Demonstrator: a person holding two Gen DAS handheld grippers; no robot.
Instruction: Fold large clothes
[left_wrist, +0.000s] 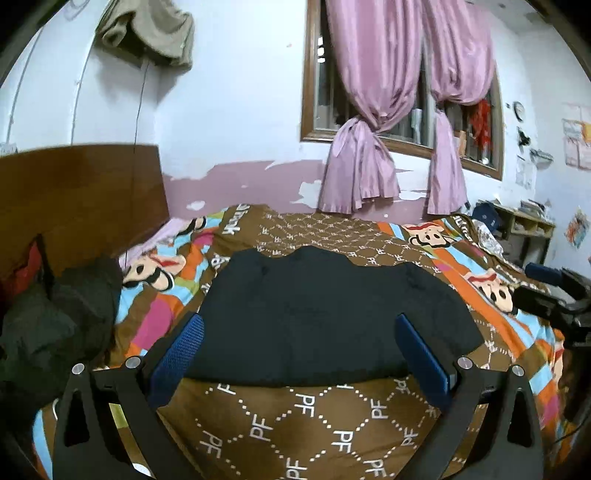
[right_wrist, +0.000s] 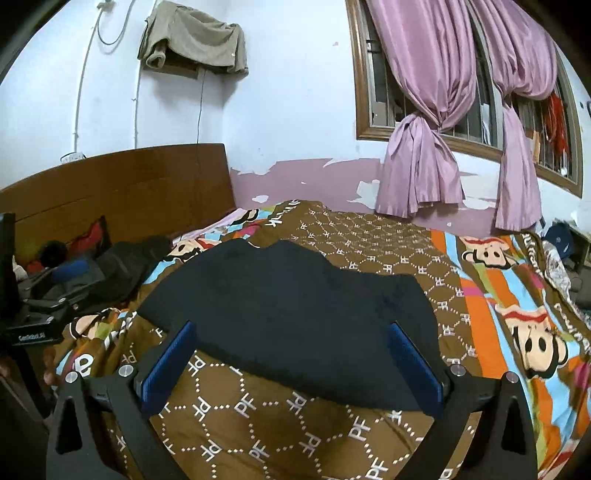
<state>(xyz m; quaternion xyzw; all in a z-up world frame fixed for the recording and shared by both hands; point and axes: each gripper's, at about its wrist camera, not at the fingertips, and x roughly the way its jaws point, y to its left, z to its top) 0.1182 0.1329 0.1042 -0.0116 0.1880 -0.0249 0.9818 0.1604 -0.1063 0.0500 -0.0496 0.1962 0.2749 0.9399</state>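
In the left wrist view, the left gripper (left_wrist: 299, 339) hangs with its jaws spread wide and nothing between them, its blue pads (left_wrist: 177, 354) framing the near edge of a dark navy garment (left_wrist: 332, 314). The garment lies flat on the patterned bedspread (left_wrist: 295, 432), already reduced to a compact, roughly rectangular block with a wavy far edge, so the folding looks well advanced; whether one more fold is wanted cannot be told from here. To the left sits a heap of dark clothes (left_wrist: 62, 314) in front of the wooden headboard (left_wrist: 81, 192), probably further work. At the right edge the other tool pokes into frame, and knotted pink curtains (left_wrist: 369, 147) hang at the window behind. In the right wrist view, the right gripper (right_wrist: 291, 354) is likewise released and empty, hovering just short of the garment's near hem, with the cloth lying between and beyond its pads (right_wrist: 413, 365). Nothing lies on the garment or blocks either gripper's approach to it. The dark heap (right_wrist: 125, 266) and a red item (right_wrist: 92, 236) rest near the headboard, well apart from the fold, and a beige cloth (right_wrist: 195, 40) hangs high on the wall.
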